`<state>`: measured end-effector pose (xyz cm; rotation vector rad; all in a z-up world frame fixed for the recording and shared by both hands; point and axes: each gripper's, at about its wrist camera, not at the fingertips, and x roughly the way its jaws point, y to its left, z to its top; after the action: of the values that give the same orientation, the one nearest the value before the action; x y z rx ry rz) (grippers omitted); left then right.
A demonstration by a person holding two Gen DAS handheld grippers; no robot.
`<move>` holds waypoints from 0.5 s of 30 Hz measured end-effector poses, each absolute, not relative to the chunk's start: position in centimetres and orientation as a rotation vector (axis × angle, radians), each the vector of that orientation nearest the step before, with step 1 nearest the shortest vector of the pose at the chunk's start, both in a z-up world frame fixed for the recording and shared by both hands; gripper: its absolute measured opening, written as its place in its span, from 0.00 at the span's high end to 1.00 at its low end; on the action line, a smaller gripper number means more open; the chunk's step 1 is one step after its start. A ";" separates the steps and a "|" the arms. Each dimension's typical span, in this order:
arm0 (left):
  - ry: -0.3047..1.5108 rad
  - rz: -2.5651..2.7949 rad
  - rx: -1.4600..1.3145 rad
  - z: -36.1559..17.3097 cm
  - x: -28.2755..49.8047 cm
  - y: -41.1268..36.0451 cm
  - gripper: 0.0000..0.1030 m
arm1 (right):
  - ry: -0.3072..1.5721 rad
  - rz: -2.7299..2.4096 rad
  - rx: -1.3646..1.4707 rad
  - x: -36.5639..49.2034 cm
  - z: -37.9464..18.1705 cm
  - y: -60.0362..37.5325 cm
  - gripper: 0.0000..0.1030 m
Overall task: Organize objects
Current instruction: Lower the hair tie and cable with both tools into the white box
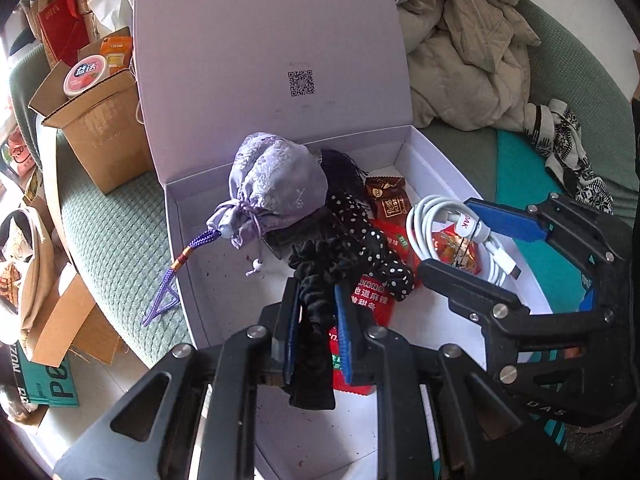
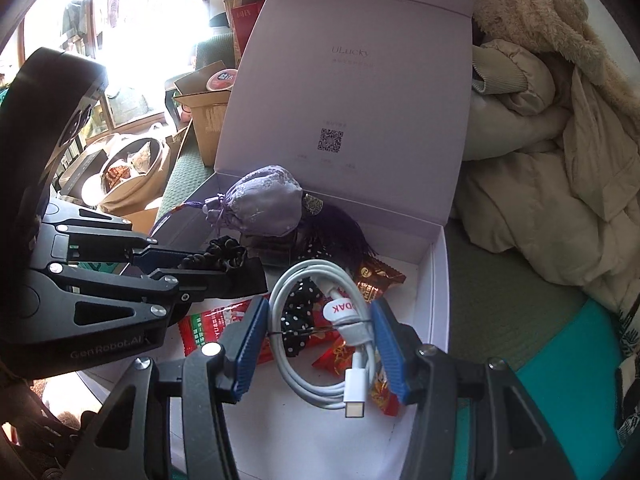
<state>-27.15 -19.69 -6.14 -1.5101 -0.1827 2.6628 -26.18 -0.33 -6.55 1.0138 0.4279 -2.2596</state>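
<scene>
The box lid is showing "uLucky" above a QR code. The left gripper is bearing "GenRobot.AI". The cable's white strap is reading "DAK". The round tub is displaying "益达", and the green package "P8".

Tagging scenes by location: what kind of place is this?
Probably a lived-in home room, on a sofa or bed. Signs: green quilted cushion under the gift box, crumpled beige coat behind it, cardboard boxes alongside.
</scene>
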 end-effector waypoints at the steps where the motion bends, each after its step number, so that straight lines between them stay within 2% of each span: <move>1: -0.181 2.659 -1.517 -6.4 -27.4 -19.7 0.85 | 0.435 -2.256 1.014 -26.4 -6.7 -0.4 0.49; 15: -0.153 2.593 -1.616 -9.4 -30.3 -19.2 0.85 | 0.506 -2.219 1.089 -28.2 -8.5 -1.4 0.48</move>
<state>-30.31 -19.16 -9.41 -1.6157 -0.1529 2.5930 -28.23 -1.42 -8.47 1.0891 0.5060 -2.2189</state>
